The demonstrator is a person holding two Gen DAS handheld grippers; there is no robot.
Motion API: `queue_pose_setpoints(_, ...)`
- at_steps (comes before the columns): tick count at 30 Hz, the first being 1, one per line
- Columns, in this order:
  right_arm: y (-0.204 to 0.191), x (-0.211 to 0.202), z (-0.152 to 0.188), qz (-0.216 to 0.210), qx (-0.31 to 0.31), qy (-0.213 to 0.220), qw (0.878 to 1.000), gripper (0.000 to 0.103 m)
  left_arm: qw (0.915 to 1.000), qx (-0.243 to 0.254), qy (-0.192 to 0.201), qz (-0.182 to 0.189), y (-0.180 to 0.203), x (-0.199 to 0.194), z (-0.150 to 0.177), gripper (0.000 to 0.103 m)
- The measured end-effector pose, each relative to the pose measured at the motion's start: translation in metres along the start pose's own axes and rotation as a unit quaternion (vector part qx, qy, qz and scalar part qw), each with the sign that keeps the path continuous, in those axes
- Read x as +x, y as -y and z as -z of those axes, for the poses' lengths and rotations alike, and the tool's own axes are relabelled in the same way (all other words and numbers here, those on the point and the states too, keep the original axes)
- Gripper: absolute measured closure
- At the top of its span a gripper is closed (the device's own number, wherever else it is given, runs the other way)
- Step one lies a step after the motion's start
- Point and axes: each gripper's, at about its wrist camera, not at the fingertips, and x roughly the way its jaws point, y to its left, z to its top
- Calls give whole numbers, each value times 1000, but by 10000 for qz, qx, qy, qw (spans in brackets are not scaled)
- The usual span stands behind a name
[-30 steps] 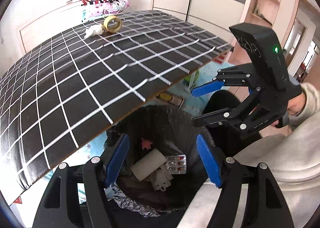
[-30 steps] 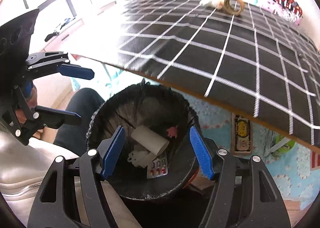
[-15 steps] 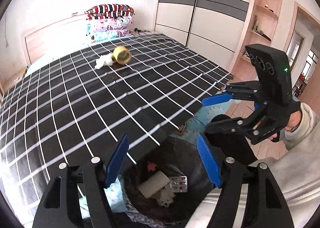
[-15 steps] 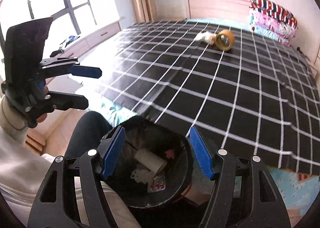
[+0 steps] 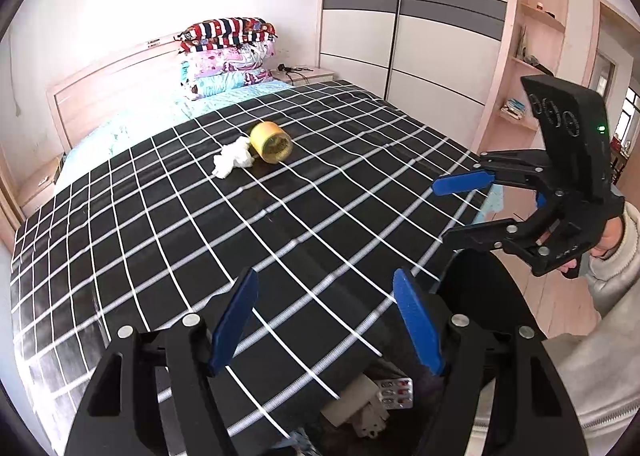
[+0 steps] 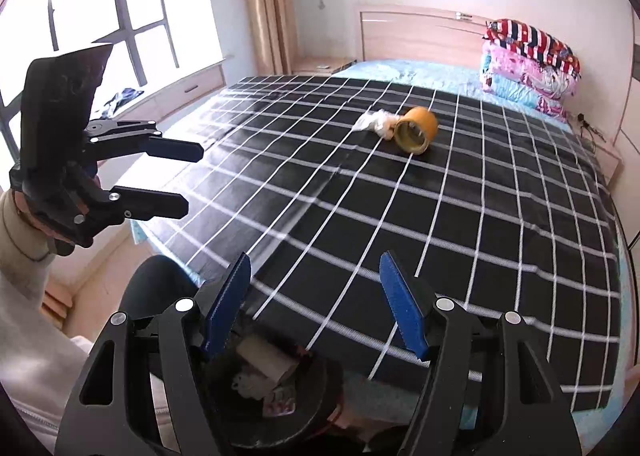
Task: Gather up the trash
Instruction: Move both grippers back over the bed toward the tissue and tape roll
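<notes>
Nearest, at the bottom of both views, a black bin (image 6: 280, 396) sits at the foot of the bed. Inside it lie a cardboard tube (image 5: 352, 396), a pill strip (image 5: 394, 392) and a small white scrap. Above the bin, the left gripper (image 5: 326, 320) has its blue-padded fingers wide apart and holds nothing. The right gripper (image 6: 316, 304) also has its fingers spread apart and empty.

Beyond them stretches a bed covered in a black blanket (image 5: 160, 236) with a white grid. Far up the blanket, well apart from both grippers, lie the two pieces of trash left to collect: a crumpled tissue (image 5: 234, 161) touching a yellow roll of tape (image 5: 271, 142), which rests on its side.

The tissue looks light and soft; it should squash flat under the pads, so pinching its bulk is likely safest. The tape roll looks stiff and may roll away; gripping across its flat faces, or one wall of the ring, seems best.

Farthest back are folded quilts (image 6: 528, 63) by the headboard.
</notes>
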Motion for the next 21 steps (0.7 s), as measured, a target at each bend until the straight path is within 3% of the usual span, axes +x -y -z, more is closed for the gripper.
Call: queue_pose_setpoints(21, 44, 43, -68, 371, 122, 247, 9989, 34, 9996, -1, -89, -271, -63, 58, -65, 36)
